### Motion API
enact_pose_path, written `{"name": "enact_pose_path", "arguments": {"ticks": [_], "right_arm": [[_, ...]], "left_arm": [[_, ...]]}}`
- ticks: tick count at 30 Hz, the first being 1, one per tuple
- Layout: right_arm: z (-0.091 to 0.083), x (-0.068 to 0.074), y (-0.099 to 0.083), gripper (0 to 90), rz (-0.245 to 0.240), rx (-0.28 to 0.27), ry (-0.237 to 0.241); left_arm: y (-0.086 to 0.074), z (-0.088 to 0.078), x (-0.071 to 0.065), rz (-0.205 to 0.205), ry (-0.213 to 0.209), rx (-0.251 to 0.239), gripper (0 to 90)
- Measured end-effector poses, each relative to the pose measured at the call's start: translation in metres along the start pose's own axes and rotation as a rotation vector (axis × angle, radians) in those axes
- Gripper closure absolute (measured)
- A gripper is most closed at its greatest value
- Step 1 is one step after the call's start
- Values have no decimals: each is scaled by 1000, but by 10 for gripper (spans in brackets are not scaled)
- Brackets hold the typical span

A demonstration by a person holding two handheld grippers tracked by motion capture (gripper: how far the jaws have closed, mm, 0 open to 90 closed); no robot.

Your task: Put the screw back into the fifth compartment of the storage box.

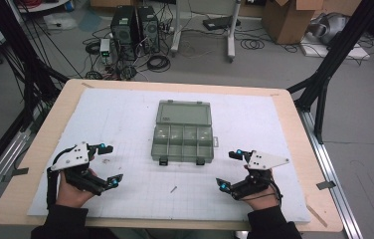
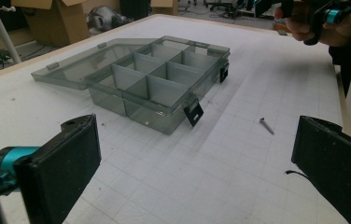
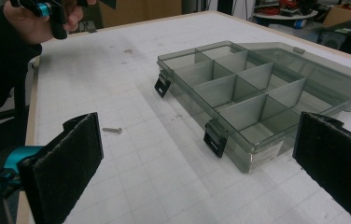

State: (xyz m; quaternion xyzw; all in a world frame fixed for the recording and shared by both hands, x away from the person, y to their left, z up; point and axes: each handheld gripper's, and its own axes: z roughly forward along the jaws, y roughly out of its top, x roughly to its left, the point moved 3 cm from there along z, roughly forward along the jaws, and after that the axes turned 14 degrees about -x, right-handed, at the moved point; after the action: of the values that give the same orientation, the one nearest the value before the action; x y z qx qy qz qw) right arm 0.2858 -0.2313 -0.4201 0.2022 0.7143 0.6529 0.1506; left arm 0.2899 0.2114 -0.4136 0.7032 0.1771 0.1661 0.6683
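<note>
A clear grey compartment box [image 1: 182, 140] lies open in the middle of the white mat, lid folded back, its compartments empty [image 2: 155, 77] [image 3: 239, 93]. A small screw [image 1: 173, 189] lies on the mat in front of the box [image 2: 266, 125] [image 3: 112, 130]. My left gripper [image 1: 109, 165] rests at the front left, jaws wide apart, nothing between them [image 2: 197, 172]. My right gripper [image 1: 229, 170] sits at the front right, also open and empty [image 3: 197, 163]. Both point toward the box and stay clear of it.
The white gridded mat [image 1: 125, 124] covers a wooden table [image 1: 60, 114]. Black frame posts [image 1: 334, 55] stand at both back corners. Computer towers [image 1: 135, 27], cables and cardboard boxes [image 1: 287, 20] sit on the floor beyond.
</note>
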Motion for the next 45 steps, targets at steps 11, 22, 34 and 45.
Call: {"name": "enact_pose_path", "arguments": {"ticks": [11, 22, 34, 45], "right_arm": [[1, 2, -1, 2, -3, 14, 0], [6, 4, 3, 2, -40, 23, 13], [34, 12, 19, 2, -99, 81, 88], [62, 22, 30, 3, -164, 169, 178]], "left_arm": [[-2, -1, -1, 1, 2, 9, 17], [-1, -2, 0, 4, 9, 8, 17], [1, -1, -2, 9, -11, 4, 17], [3, -1, -2, 14, -11, -1, 17]]}}
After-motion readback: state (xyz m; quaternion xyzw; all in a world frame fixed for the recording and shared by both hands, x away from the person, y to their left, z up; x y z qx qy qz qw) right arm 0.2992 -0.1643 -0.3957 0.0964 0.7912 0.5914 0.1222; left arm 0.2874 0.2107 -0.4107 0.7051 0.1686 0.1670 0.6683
